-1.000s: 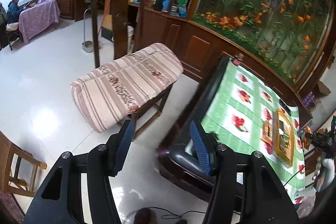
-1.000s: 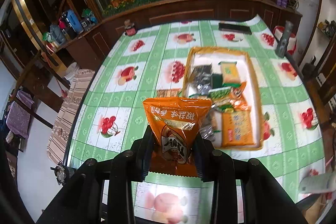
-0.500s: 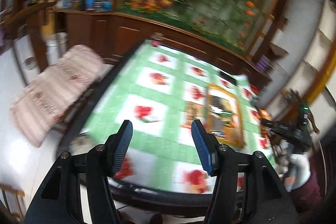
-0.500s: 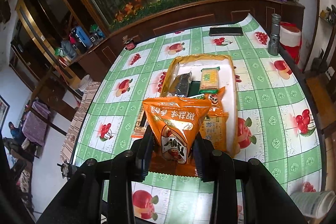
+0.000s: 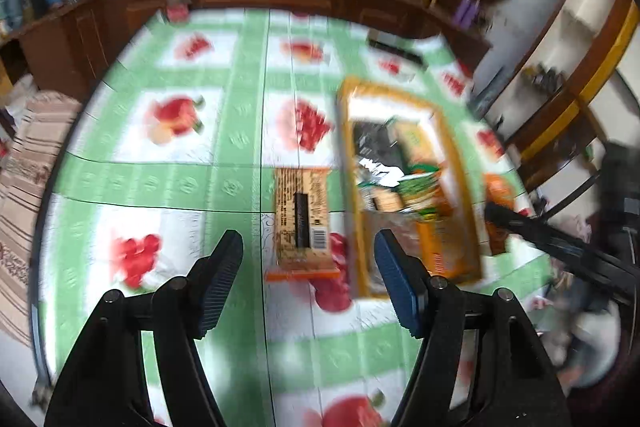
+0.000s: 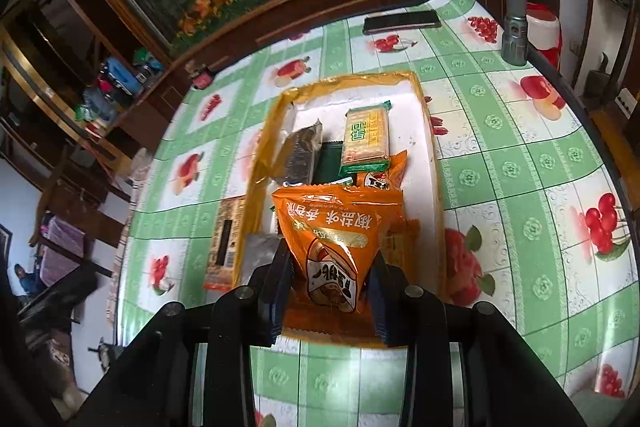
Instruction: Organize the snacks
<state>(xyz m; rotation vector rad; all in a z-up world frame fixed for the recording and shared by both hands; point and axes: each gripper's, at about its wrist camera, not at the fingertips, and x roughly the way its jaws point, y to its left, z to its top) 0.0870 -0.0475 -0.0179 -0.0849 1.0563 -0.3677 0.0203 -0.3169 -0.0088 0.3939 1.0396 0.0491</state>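
Left and right wrist views of a snack-sorting task. The right tool (image 6: 328, 291) was clamped on an orange snack bag (image 6: 334, 239), its two pads pressing the bag's lower half from either side; the bag stood upright between them, above the near end of the orange-rimmed tray (image 6: 426, 131). The tray lay on the surface (image 6: 520, 187), which was covered with a green-and-white fruit-print cloth. Inside the tray were a green-edged cracker pack (image 6: 366, 141), a dark packet (image 6: 302, 157) and further orange packets, partly hidden behind the held bag. A flat brown packet (image 5: 302, 223) with a barcode lay on the cloth just beside the tray's left rim, outside it. The left tool (image 5: 308, 279) had just been opening; its jaws stood apart with nothing gripped, hanging over the surface, the brown packet showing in the gap between them. The left view was motion-blurred. A phone (image 6: 402, 21) and a grey flashlight (image 6: 514, 21) lay at the far edge.
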